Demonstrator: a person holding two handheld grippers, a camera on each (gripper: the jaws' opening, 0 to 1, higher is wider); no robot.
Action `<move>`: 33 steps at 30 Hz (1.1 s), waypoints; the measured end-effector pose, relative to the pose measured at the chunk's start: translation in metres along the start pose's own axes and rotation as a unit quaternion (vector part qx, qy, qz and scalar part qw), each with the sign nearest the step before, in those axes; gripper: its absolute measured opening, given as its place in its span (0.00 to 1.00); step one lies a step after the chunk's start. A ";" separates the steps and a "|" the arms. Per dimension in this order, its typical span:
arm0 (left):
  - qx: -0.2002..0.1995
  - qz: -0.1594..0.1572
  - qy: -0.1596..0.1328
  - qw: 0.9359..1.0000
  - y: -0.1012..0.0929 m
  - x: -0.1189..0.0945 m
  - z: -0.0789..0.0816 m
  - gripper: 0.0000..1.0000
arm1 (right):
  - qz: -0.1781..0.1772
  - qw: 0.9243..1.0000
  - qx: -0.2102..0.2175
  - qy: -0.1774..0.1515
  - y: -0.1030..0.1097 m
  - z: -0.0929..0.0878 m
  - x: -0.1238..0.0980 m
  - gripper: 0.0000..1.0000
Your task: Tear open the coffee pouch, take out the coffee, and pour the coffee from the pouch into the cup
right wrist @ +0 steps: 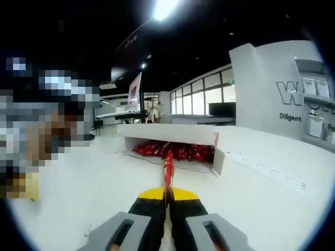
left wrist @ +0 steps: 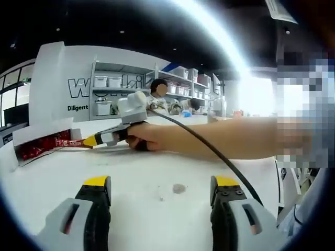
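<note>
Pinched flat together, my right gripper (right wrist: 167, 201) has its jaws closed on the end of a red coffee pouch (right wrist: 168, 167), which runs straight forward from the tips toward the open white box (right wrist: 172, 135) where more red pouches (right wrist: 175, 150) lie in a heap. In the left gripper view I see that same gripper (left wrist: 93, 140) from the side, a hand (left wrist: 142, 137) wrapped round it and the pouch (left wrist: 49, 145) reaching from its yellow tips to the box (left wrist: 39, 133). My left gripper (left wrist: 160, 189) hangs wide open over the white table (left wrist: 157, 167), holding nothing and well apart from the pouch.

I judge the step to be drawing one pouch clear of the box. To do it well I would pull level and slowly so neighbouring pouches are not dragged out, then bring the left jaws onto the free end, near a top corner, before any tearing. I see no cup to pour into yet.
</note>
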State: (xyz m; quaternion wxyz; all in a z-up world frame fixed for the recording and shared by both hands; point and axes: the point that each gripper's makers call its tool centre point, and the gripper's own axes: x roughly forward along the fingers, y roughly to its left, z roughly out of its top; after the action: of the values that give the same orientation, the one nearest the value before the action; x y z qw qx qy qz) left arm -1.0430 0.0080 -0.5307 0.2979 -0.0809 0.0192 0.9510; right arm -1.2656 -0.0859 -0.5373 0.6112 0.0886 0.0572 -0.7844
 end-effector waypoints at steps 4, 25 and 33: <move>-0.001 -0.002 -0.001 1.000 0.000 0.000 0.000 0.79 | -0.005 1.000 0.003 -0.007 -0.004 0.002 -0.003 0.03; 0.003 0.000 0.003 1.000 0.006 0.004 0.001 0.78 | 0.015 1.000 -0.001 -0.010 0.006 0.002 -0.004 0.03; 0.015 0.002 0.004 1.000 0.006 0.002 0.000 0.78 | 0.023 1.000 -0.004 -0.009 0.010 0.002 -0.006 0.03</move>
State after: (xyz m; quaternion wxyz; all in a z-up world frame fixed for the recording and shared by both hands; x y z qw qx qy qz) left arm -1.0479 0.0039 -0.5307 0.2967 -0.0804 0.0352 0.9509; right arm -1.2544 -0.0830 -0.5344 0.6299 0.0809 0.0525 -0.7706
